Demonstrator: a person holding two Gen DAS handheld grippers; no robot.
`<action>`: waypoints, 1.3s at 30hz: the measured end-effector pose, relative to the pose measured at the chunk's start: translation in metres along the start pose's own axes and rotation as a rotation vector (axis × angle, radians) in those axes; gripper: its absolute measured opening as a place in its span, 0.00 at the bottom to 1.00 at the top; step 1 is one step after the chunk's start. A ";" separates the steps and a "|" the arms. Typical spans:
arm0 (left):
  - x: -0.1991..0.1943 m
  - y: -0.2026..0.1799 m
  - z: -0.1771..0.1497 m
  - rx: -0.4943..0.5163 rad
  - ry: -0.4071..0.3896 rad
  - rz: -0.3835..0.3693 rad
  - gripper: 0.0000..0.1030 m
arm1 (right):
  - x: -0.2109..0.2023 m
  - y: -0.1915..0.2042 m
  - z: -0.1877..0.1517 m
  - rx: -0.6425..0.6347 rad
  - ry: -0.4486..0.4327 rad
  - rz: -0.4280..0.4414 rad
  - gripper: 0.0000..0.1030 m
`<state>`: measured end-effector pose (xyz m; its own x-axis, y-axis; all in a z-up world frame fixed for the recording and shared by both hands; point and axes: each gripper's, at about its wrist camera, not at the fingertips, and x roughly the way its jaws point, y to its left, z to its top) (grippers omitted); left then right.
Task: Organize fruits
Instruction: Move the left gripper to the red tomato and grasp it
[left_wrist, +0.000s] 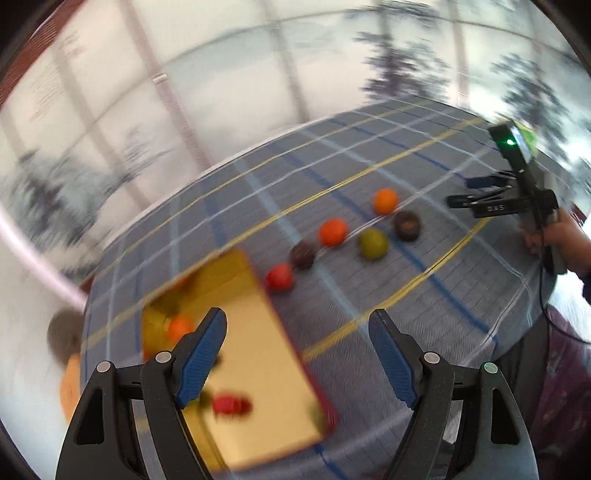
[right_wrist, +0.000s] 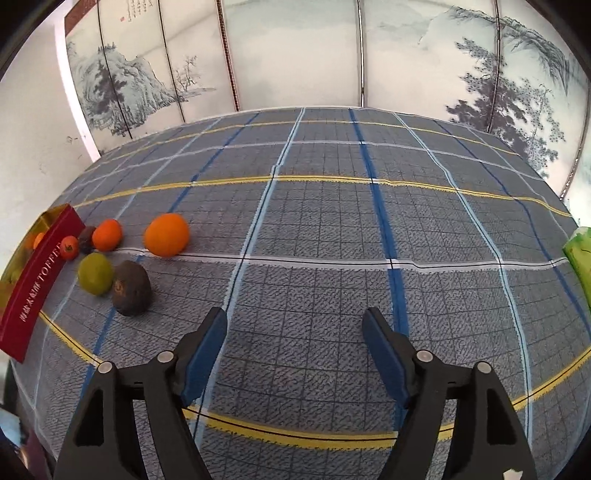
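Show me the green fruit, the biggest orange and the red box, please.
green fruit (right_wrist: 95, 273), right wrist view, middle of its skin
biggest orange (right_wrist: 166, 235), right wrist view, its front
red box (right_wrist: 37, 280), right wrist view, its lettered side wall

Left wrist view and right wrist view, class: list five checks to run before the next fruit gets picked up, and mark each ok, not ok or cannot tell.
1. Left gripper open and holding nothing: ok.
2. Right gripper open and holding nothing: ok.
3. Gold box open, with room inside: ok.
4. Loose fruit in sight on the tablecloth, for example the large orange and the green fruit: ok.
5. Left wrist view sharp enough to aim: not ok, blurred.
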<state>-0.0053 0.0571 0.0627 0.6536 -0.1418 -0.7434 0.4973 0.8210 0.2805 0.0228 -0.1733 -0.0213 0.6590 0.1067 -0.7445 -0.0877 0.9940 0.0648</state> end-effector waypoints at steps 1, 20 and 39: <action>0.007 -0.001 0.009 0.063 -0.005 -0.019 0.77 | 0.000 -0.001 -0.002 0.007 -0.007 0.007 0.75; 0.160 0.009 0.044 0.610 0.403 -0.215 0.64 | -0.011 0.008 -0.009 -0.045 -0.060 0.108 0.80; 0.123 0.009 0.023 0.287 0.275 -0.149 0.33 | -0.006 0.002 -0.006 -0.019 -0.040 0.120 0.80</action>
<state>0.0931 0.0343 -0.0120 0.4058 -0.0625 -0.9118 0.7387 0.6099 0.2870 0.0144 -0.1719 -0.0210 0.6723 0.2260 -0.7050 -0.1816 0.9735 0.1389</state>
